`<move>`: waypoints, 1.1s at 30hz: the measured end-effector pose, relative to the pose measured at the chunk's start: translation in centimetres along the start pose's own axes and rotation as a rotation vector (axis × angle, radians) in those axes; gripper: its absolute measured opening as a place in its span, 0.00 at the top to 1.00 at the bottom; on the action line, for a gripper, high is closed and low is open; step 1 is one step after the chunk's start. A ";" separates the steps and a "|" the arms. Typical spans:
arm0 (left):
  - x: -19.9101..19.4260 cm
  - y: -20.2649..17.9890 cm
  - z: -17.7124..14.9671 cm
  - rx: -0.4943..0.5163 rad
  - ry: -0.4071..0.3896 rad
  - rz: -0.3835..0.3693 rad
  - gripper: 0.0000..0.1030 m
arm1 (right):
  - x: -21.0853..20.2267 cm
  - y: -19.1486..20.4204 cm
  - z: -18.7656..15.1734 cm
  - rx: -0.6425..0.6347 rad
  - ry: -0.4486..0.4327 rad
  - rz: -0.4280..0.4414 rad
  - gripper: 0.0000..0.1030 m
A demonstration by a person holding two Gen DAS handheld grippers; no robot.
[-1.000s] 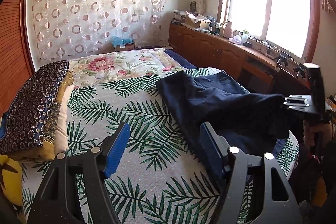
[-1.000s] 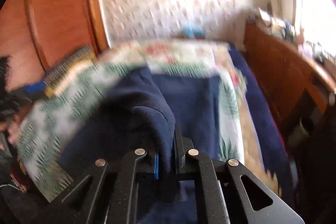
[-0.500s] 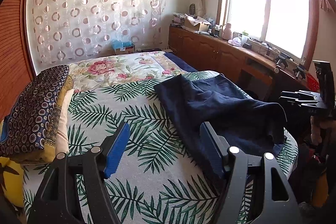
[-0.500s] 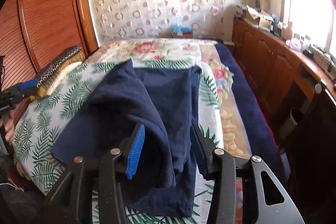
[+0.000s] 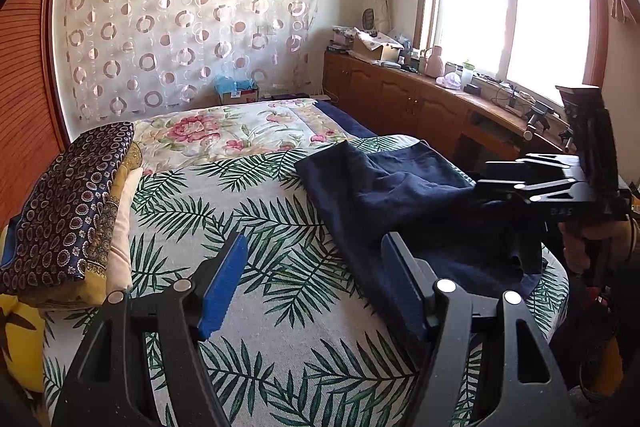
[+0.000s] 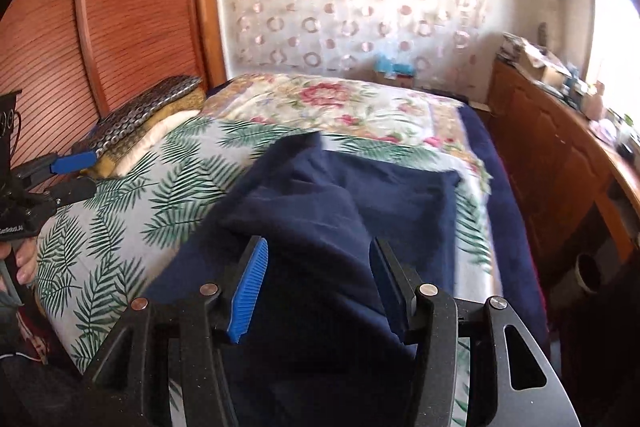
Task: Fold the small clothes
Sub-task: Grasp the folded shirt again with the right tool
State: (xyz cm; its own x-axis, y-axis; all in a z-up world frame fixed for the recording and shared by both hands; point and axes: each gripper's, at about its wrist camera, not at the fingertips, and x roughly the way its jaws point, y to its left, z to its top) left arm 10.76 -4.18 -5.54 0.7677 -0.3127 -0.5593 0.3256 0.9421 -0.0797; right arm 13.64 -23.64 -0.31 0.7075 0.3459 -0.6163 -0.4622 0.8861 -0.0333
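A dark navy garment [image 5: 404, 195] lies partly folded on the right side of the palm-leaf bedspread [image 5: 248, 227]; it also shows in the right wrist view [image 6: 336, 211]. My left gripper [image 5: 316, 287] is open and empty, just above the bed at the garment's left edge. My right gripper [image 6: 316, 287] is open, its jaws spread either side of a folded ridge of the garment without gripping it. The right gripper shows from the side in the left wrist view [image 5: 492, 177] at the bed's right edge.
A stack of folded patterned clothes [image 5: 68, 207] lies at the bed's left side. A floral quilt [image 5: 240, 131] covers the far half. Wooden cabinets [image 5: 420, 107] with clutter run along the window on the right. A wooden wardrobe [image 6: 120, 19] stands on the left.
My right gripper opened and let go of the navy garment, which dropped onto the bed in a fold. The left gripper stayed open and barely moved.
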 end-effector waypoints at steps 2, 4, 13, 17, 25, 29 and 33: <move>0.0 0.1 -0.1 -0.004 -0.001 0.000 0.32 | 1.3 0.7 0.6 -0.024 0.019 0.029 0.47; 0.0 0.2 -0.2 -0.008 0.000 0.000 0.32 | 2.9 1.4 1.3 -0.049 0.039 0.063 0.47; 0.5 0.3 -0.9 -0.016 0.018 -0.007 0.32 | 11.0 2.2 3.2 -0.119 0.189 0.144 0.47; 0.8 0.3 -1.2 -0.018 0.027 -0.012 0.32 | 13.5 2.5 3.3 -0.146 0.240 0.152 0.47; 1.0 0.2 -1.6 -0.028 0.039 -0.018 0.32 | 15.6 4.1 3.1 -0.203 0.231 0.125 0.50; 1.3 -0.3 -1.9 -0.028 0.045 -0.029 0.32 | 14.9 3.6 3.2 -0.219 0.203 0.097 0.84; 1.7 -0.9 -2.2 -0.020 0.060 -0.038 0.32 | 13.4 2.5 4.0 -0.203 0.151 0.082 0.92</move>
State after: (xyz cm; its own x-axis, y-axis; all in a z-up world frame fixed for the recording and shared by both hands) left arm 10.58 -5.26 -8.20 0.7200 -0.3412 -0.6043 0.3427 0.9320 -0.1179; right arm 24.08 -15.62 -5.48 0.5826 0.3507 -0.7332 -0.6234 0.7717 -0.1262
